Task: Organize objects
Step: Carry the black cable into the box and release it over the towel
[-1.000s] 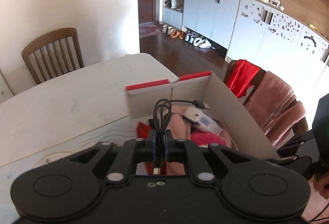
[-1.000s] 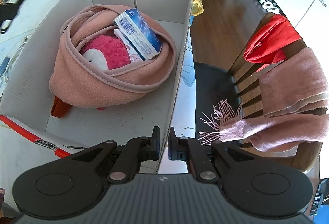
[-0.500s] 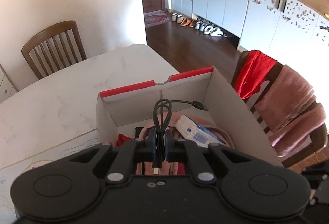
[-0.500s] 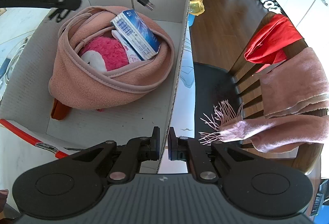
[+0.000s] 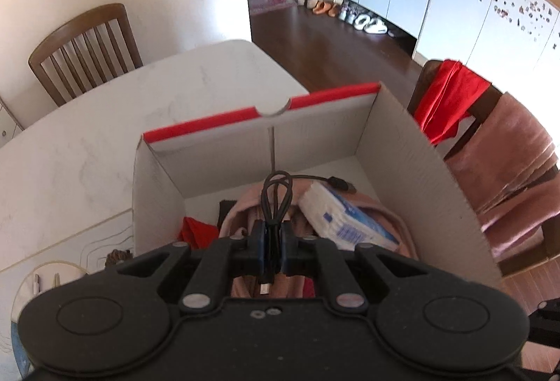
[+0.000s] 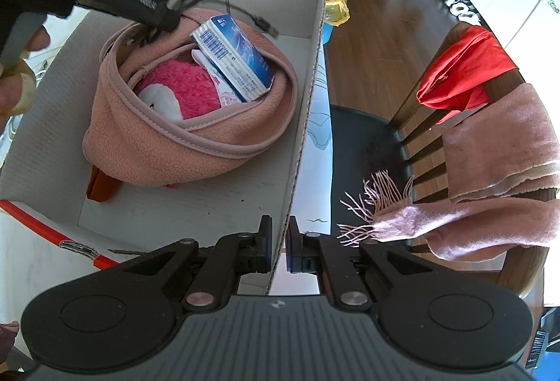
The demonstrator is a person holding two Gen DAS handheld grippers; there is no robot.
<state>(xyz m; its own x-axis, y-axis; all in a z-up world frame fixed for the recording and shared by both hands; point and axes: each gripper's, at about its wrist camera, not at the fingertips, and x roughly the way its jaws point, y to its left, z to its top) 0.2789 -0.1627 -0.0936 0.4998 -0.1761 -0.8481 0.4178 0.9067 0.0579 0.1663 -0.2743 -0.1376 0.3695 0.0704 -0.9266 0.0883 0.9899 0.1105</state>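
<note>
An open cardboard box [image 6: 308,73] with a red rim stands on the white table [image 5: 105,122]. In it lies a pink fleece bag [image 6: 182,143] holding a pink plush toy [image 6: 189,83] and a blue-and-white packet [image 6: 234,55]. My left gripper [image 5: 272,241] is shut on a looped black USB cable [image 5: 276,192] just above the bag's far rim. The cable's plug [image 6: 266,25] sticks out toward the box's right wall. My right gripper [image 6: 278,241] is shut on the box's right wall at its near end.
A red cloth [image 6: 99,185] pokes out from under the bag. Right of the table stands a chair [image 6: 367,150] draped with a red garment [image 6: 462,73] and a pink scarf [image 6: 490,150]. A wooden chair [image 5: 84,48] stands at the table's far side. A hand [image 6: 14,80] holds the left gripper.
My left gripper has carried the cable in over the box and down toward the pink bag. The right gripper and the box have not moved.
</note>
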